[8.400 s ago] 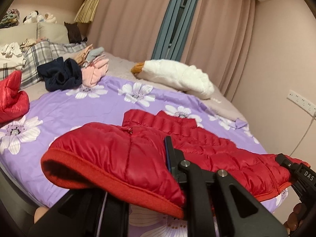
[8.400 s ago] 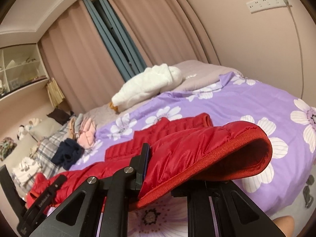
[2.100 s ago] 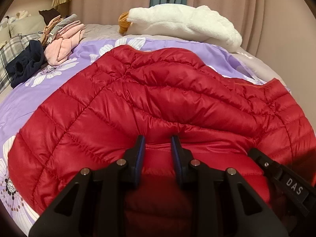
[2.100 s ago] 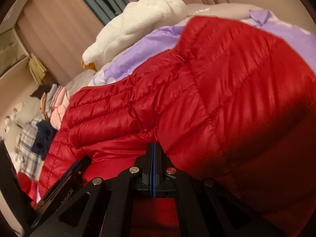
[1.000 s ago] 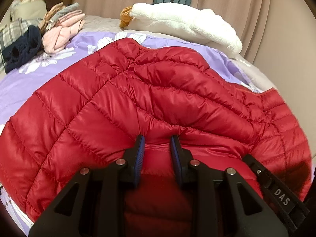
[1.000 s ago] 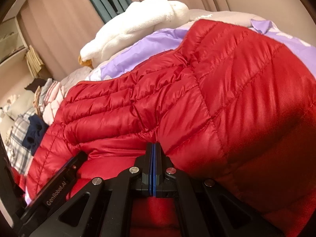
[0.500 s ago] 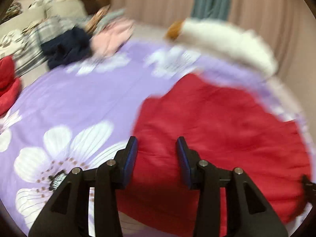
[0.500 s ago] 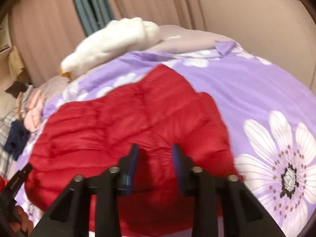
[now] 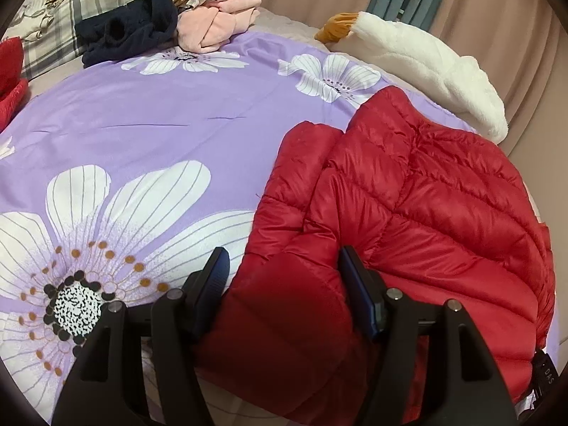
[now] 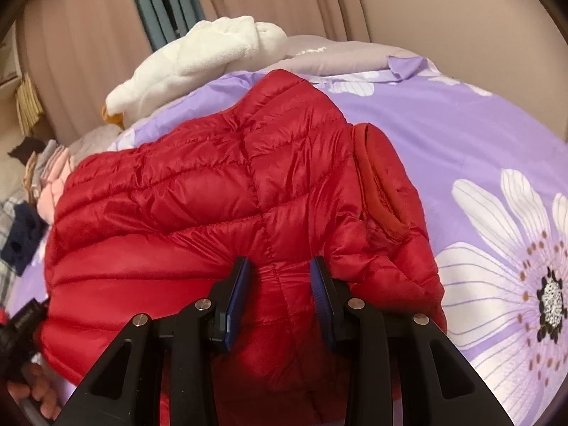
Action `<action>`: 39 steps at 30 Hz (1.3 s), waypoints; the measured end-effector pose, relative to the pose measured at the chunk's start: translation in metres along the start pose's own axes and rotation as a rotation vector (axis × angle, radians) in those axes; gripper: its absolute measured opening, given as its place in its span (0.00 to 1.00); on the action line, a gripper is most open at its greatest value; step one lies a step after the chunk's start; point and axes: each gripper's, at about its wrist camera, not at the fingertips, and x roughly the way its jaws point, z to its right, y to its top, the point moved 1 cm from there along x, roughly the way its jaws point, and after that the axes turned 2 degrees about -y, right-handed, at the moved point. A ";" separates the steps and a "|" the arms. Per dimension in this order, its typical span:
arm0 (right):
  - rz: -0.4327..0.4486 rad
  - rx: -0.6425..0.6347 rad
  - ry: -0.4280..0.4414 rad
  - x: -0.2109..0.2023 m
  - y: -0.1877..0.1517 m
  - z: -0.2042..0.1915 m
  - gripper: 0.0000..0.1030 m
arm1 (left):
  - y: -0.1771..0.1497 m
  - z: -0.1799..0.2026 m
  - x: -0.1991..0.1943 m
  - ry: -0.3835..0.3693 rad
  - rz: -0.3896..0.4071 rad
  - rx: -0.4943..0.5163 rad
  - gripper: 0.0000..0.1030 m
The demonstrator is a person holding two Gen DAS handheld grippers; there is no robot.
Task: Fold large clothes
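The bed point(image 9: 149, 113) is the biggest thing here, with a purple flower cover on top. The red jacket point(image 9: 419, 206) lies on the bed, on the side near the white plush goose point(image 9: 426, 56). It looks folded over into a thick bundle, with a sleeve hole showing on one side in the right view. So the folding looks mostly done. It may still need one more fold or a pat to make it flat, but that is a guess.

A pile of other clothes point(image 9: 167, 21) sits far back on the bed, well apart from the jacket. No box, basket or bag shows in either view, so nothing is held inside anything.

The left gripper point(image 9: 282, 269) has its fingers spread wide over the near edge of the jacket, not pinching it. The right gripper point(image 10: 280, 280) has its fingers spread too, with the jacket between them but not squeezed.
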 end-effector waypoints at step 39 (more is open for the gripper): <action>0.064 -0.041 -0.102 -0.044 -0.001 -0.005 0.50 | 0.000 -0.050 -0.035 -0.141 -0.151 -0.196 0.78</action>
